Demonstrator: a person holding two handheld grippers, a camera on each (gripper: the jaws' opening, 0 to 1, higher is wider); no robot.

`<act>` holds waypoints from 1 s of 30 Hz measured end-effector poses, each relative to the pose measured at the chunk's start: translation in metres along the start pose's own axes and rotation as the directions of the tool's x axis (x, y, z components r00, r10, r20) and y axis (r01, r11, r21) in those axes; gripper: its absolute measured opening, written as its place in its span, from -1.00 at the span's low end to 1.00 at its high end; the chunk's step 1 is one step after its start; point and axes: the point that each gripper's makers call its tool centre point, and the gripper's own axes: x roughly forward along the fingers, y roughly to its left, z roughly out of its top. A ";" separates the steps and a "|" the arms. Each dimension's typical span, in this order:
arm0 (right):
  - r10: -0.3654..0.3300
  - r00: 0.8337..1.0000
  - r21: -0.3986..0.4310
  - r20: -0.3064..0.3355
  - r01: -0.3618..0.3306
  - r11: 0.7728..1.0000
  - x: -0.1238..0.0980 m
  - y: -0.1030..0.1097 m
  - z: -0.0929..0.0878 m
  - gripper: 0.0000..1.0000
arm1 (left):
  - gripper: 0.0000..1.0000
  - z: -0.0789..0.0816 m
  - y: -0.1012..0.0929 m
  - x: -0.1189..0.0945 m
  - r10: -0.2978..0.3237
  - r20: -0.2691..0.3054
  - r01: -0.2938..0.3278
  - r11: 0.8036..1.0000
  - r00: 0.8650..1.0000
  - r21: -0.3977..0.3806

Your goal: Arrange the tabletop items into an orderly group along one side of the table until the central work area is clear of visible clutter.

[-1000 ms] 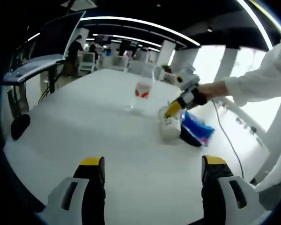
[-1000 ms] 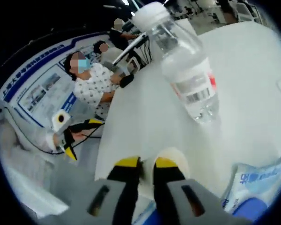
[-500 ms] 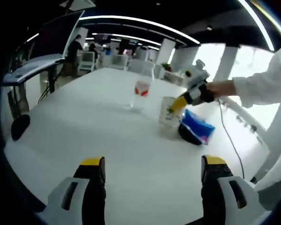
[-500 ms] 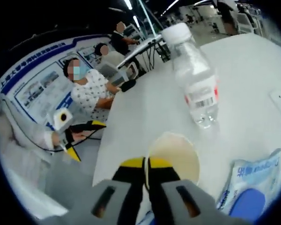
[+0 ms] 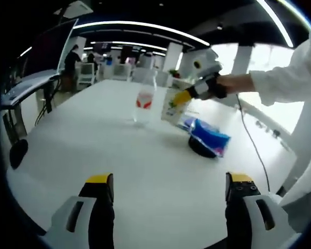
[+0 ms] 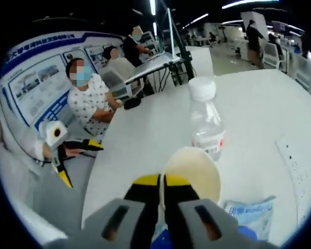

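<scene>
In the left gripper view, the left gripper [image 5: 165, 189] hovers over the near part of the white tabletop [image 5: 93, 155] with its yellow-tipped fingers [image 5: 99, 180] spread wide and nothing between them. Farther across the tabletop lies a blue packet [image 5: 210, 140], resting on a dark round thing whose kind I cannot tell. Just beyond it the right gripper [image 5: 182, 97], held in a hand [image 5: 233, 84] with a white sleeve, carries a paper cup [image 5: 170, 105] clear of the tabletop, tilted. A clear water bottle [image 5: 145, 99] with a red label stands upright just beside the cup, on its far side.

In the right gripper view, the right gripper [image 6: 161, 181] has its fingers [image 6: 146, 181] pressed together on the near rim of the cup [image 6: 193, 167], whose open mouth faces the camera. The packet [image 6: 250, 213] lies below and beside it, the bottle [image 6: 206, 124] stands behind it, and a white power strip [image 6: 294, 171] lies off to the side. Seated people [image 6: 90, 96] are at a desk beyond the tabletop's edge.
</scene>
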 end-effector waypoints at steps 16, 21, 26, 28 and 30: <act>-0.129 0.990 -0.153 -0.057 0.119 0.981 0.005 -0.032 -0.001 -1.00 | 0.68 0.007 0.007 -0.004 0.031 0.031 -0.031 1.000 0.999 0.000; -0.165 0.984 -0.184 -0.064 0.151 0.971 0.008 -0.047 -0.002 -1.00 | 0.67 0.010 0.012 -0.006 0.046 0.044 -0.045 0.999 0.998 -0.008; -0.179 0.979 -0.233 -0.102 0.151 0.961 0.015 -0.058 -0.008 -1.00 | 0.67 0.012 0.014 -0.007 0.053 0.056 -0.052 0.998 0.997 -0.016; -0.193 0.972 -0.259 -0.133 0.154 0.954 0.018 -0.063 -0.015 -1.00 | 0.66 0.012 0.015 -0.007 0.057 0.058 -0.056 0.998 0.997 -0.017; -0.220 0.964 -0.287 -0.152 0.170 0.943 0.020 -0.069 -0.020 -1.00 | 0.66 0.012 0.016 -0.008 0.064 0.057 -0.063 0.998 0.996 -0.017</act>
